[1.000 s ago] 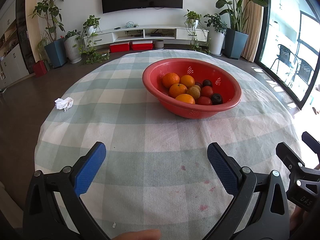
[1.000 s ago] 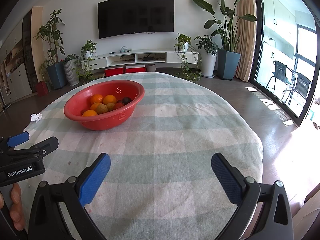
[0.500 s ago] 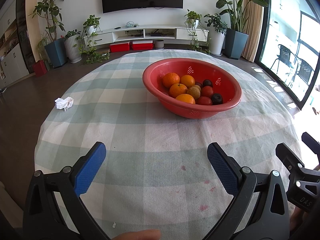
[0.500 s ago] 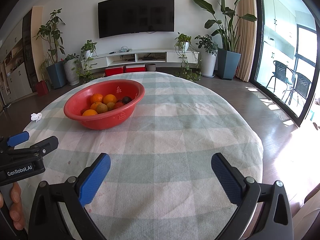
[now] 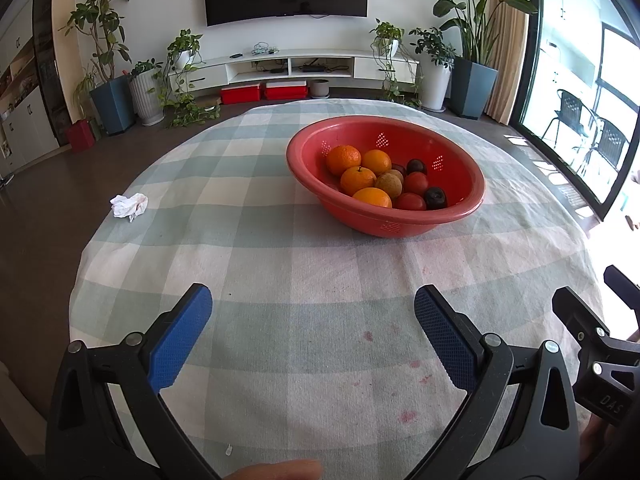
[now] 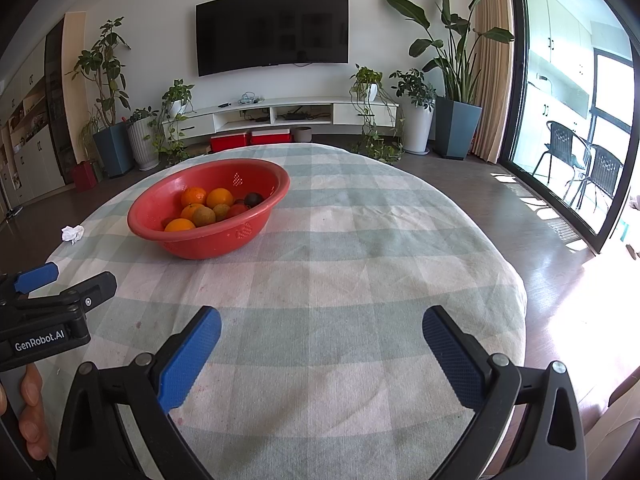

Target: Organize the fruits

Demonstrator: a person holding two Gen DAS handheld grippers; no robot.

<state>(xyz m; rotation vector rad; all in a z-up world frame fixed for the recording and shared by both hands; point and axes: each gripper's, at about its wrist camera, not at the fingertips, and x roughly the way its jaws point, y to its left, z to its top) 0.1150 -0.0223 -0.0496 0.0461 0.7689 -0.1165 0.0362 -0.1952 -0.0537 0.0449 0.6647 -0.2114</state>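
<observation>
A red perforated bowl (image 5: 460,178) stands on the checked tablecloth (image 5: 248,248), right of centre in the left wrist view and at the left in the right wrist view (image 6: 256,216). It holds several oranges (image 5: 343,159), brownish fruits (image 5: 389,184), red fruits (image 5: 416,182) and dark plums (image 5: 435,197). My left gripper (image 5: 312,312) is open and empty, well short of the bowl. My right gripper (image 6: 320,330) is open and empty over the near cloth, to the right of the bowl. Each gripper shows at the edge of the other's view.
A crumpled white tissue (image 5: 129,205) lies near the table's left edge. Reddish stains (image 5: 408,364) mark the near cloth. The round table's edge drops off on the right (image 6: 520,300). Plants, a TV shelf and glass doors stand beyond.
</observation>
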